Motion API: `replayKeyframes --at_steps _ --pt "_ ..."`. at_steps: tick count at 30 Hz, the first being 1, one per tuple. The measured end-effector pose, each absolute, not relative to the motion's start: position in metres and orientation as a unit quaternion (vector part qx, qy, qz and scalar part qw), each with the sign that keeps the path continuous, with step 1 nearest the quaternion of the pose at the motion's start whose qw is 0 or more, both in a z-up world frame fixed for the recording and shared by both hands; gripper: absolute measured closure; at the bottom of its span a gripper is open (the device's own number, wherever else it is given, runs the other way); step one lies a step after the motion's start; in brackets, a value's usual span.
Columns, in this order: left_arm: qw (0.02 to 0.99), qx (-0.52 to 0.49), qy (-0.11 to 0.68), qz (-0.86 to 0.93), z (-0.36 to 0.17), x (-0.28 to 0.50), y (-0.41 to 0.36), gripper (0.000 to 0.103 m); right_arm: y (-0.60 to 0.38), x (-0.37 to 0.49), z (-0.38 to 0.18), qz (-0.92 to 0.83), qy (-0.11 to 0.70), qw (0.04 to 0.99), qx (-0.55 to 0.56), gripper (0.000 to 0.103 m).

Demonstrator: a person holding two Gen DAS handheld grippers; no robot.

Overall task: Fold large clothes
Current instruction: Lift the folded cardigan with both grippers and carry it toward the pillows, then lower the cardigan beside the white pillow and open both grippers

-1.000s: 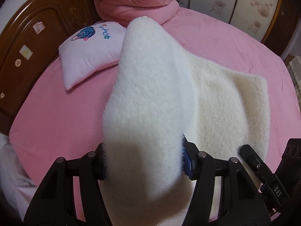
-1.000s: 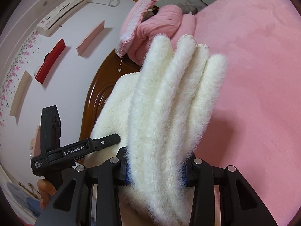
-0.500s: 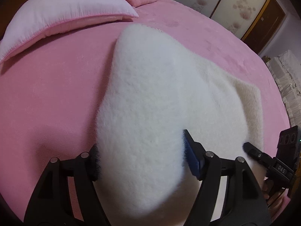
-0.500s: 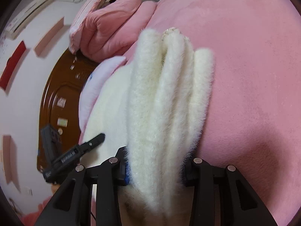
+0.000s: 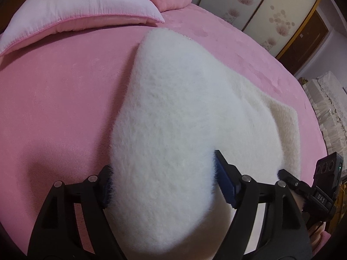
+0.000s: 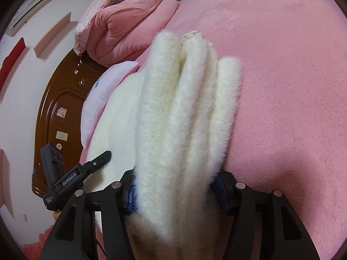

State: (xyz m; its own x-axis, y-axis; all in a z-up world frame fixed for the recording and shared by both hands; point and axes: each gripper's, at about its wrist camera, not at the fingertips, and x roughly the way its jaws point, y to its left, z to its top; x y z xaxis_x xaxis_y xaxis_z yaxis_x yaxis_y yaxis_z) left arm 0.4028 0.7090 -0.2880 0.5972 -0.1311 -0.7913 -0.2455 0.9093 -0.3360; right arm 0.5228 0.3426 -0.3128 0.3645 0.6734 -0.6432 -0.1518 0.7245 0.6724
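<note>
A fluffy white garment [image 5: 173, 112] lies folded on the pink bed [image 5: 54, 108], its thick bundled end running back between my left gripper's [image 5: 162, 162] fingers. The left jaws are opening; the right blue pad [image 5: 225, 186] shows bare beside the fleece. In the right wrist view the same garment [image 6: 184, 112] forms several stacked folds lying between my right gripper's [image 6: 175, 173] fingers. Those jaws are opening too and stand wider than the bundle's squeezed width. Each view shows the other gripper alongside, over the garment's flat part [image 6: 112, 130].
A pale pink pillow [image 5: 76, 15] lies just beyond the garment, and a folded pink quilt [image 6: 121, 28] sits behind it. A brown wooden headboard [image 6: 63, 99] curves round the bed. Sliding panels [image 5: 260, 10] and a white stack [image 5: 329, 108] stand past the bed's far edge.
Both grippers have come down with the garment, which hung lifted and now rests on the bed. Both pairs of jaws stand wider apart than before.
</note>
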Motion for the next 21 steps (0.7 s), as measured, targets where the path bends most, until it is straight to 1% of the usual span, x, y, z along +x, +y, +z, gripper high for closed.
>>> replayKeyframes --at_steps 2,5,8,10,13,15,17,19,21 --pt "0.875 -0.213 0.431 0.061 -0.29 0.396 0.704 0.019 0.337 0.521 -0.312 0.263 0.494 0.786 0.263 0.044" --pt "0.889 -0.193 0.403 0.106 -0.29 0.385 0.69 0.015 0.34 0.521 -0.305 0.243 0.505 0.785 0.264 0.041" --pt "0.89 -0.196 0.386 0.141 -0.291 0.374 0.682 0.009 0.335 0.506 -0.297 0.214 0.498 0.799 0.261 0.038" --pt "0.893 -0.199 0.374 0.155 -0.291 0.365 0.677 0.008 0.329 0.496 -0.293 0.201 0.495 0.802 0.266 0.038" --pt "0.893 -0.198 0.365 0.174 -0.288 0.349 0.672 0.006 0.317 0.477 -0.283 0.184 0.487 0.811 0.267 0.032" --pt "0.89 -0.217 0.356 0.185 -0.286 0.33 0.67 0.005 0.307 0.46 -0.269 0.186 0.467 0.832 0.236 0.027" --pt "0.885 -0.247 0.342 0.198 -0.286 0.307 0.669 0.005 0.298 0.443 -0.257 0.189 0.451 0.85 0.197 0.025" --pt "0.883 -0.259 0.33 0.211 -0.283 0.287 0.665 0.005 0.293 0.427 -0.254 0.188 0.456 0.855 0.16 0.025" --pt "0.88 -0.263 0.324 0.225 -0.285 0.274 0.659 0.005 0.285 0.409 -0.256 0.191 0.461 0.853 0.153 0.025"
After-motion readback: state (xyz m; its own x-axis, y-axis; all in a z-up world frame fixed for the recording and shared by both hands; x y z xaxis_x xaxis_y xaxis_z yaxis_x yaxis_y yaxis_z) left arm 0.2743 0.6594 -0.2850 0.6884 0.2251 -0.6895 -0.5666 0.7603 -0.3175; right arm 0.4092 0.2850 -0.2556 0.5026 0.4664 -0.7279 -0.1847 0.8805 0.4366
